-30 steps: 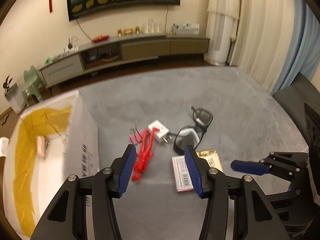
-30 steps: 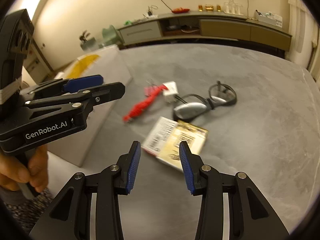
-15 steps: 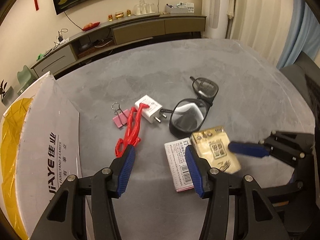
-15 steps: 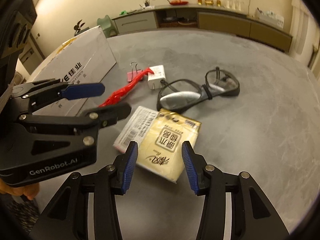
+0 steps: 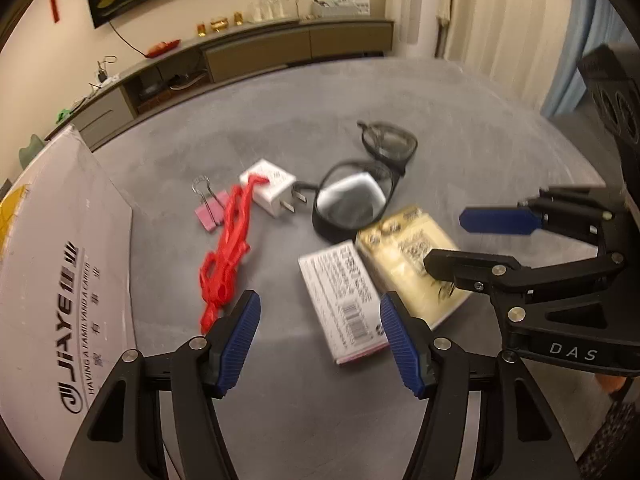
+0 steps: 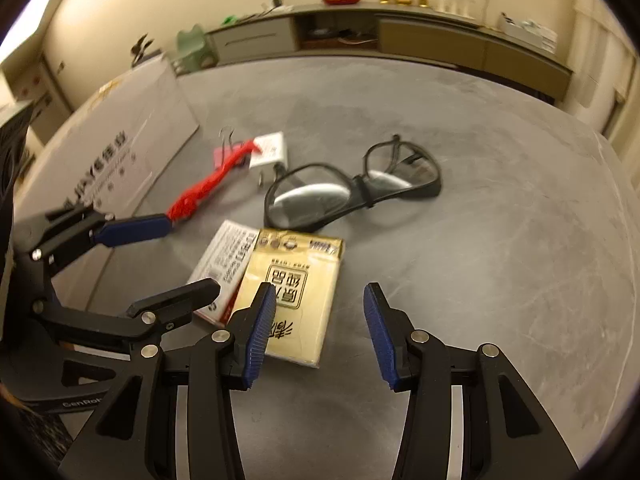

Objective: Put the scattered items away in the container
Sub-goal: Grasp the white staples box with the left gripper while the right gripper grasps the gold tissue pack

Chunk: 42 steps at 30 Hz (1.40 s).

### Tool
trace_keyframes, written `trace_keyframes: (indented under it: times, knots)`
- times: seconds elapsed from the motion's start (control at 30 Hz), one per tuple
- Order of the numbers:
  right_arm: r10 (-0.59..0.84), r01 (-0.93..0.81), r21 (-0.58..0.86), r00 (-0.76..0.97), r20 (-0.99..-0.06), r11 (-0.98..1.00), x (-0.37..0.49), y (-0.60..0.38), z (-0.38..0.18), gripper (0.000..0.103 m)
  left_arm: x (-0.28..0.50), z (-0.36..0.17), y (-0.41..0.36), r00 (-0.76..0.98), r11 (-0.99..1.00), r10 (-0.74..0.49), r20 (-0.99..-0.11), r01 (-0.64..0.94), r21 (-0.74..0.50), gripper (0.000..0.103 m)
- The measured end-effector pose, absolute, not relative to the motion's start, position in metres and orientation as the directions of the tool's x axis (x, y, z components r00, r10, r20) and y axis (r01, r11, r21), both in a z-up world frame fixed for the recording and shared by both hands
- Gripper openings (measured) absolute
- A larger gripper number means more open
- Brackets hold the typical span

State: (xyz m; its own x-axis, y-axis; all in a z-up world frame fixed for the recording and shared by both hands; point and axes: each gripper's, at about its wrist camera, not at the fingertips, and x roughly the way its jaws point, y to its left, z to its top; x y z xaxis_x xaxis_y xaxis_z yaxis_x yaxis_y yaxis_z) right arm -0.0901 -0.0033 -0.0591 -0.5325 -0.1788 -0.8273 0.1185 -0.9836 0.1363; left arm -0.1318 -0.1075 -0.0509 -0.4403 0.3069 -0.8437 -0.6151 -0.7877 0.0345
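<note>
Both wide-open grippers, left gripper (image 5: 320,338) and right gripper (image 6: 320,334), have closed in on the flat, glossy yellow packet (image 6: 294,294).

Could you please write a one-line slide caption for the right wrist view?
Open right gripper poised over a yellow packet beside glasses, a red tie and the cardboard box.

We see our left gripper (image 5: 320,340) with its jaws wide apart above the grey table (image 5: 480,128), near a white card (image 5: 344,300) that lies against a yellow packet (image 5: 408,256). Our right gripper (image 5: 472,244) reaches in from the right, spread open over the packet. Beyond lie glasses (image 5: 360,192), a white plug (image 5: 270,188), a red tie (image 5: 228,256) and a pink clip (image 5: 210,214). A white box (image 5: 60,280) stands at the left.
</note>
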Motion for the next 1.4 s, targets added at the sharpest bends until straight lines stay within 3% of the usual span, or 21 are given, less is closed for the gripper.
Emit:
trace_keyframes:
  times: [0.13,0.23,0.4,0.67,0.9,1.1,1.27,1.33,1.4]
  knots:
    - [-0.128,0.109,0.082,-0.54,-0.832,-0.991,-0.09,0.002,-0.059,0.059,-0.133,-0.056,-0.115,-0.475,-0.798,0.28,-0.834,-0.599,0.073,0.07]
    - [-0.091,0.083,0.054,-0.552,-0.829,-0.995,-0.089,0.01,-0.057,0.06,-0.135,-0.056,-0.122,-0.498,-0.817,0.257,-0.828,-0.569,0.089,0.07]
    - [-0.208,0.133,0.161,-0.564,-0.799,-0.978,-0.085,0.006,-0.05,0.06,-0.134,-0.049,-0.127,-0.499,-0.828,0.289,-0.817,-0.558,0.048,0.07]
    - [-0.208,0.205,0.113,-0.537,-0.818,-0.972,-0.085,-0.009,-0.065,0.061,-0.137,-0.044,-0.123,-0.502,-0.835,0.305,-0.809,-0.55,0.027,0.068]
    - [-0.146,0.127,0.091,-0.549,-0.823,-0.988,-0.087,0.017,-0.064,0.062,-0.134,-0.044,-0.118,-0.465,-0.814,0.351,-0.813,-0.581,-0.018,0.068]
    - [-0.165,0.182,0.076,-0.547,-0.82,-0.98,-0.087,0.004,-0.07,0.062,-0.139,-0.069,-0.103,-0.461,-0.808,0.285,-0.84,-0.588,0.048,0.069]
    - [-0.12,0.18,0.023,-0.549,-0.827,-0.983,-0.095,-0.002,-0.083,0.062,-0.149,-0.075,-0.106,-0.466,-0.824,0.33,-0.821,-0.566,-0.01,0.07]
    - [-0.107,0.184,0.003,-0.559,-0.822,-0.983,-0.098,-0.003,-0.085,0.062,-0.148,-0.075,-0.107,-0.471,-0.818,0.35,-0.81,-0.575,-0.019,0.066]
    - [-0.107,0.18,0.006,-0.559,-0.822,-0.984,-0.099,-0.002,-0.085,0.058,-0.145,-0.074,-0.105,-0.47,-0.803,0.369,-0.801,-0.596,-0.02,0.04]
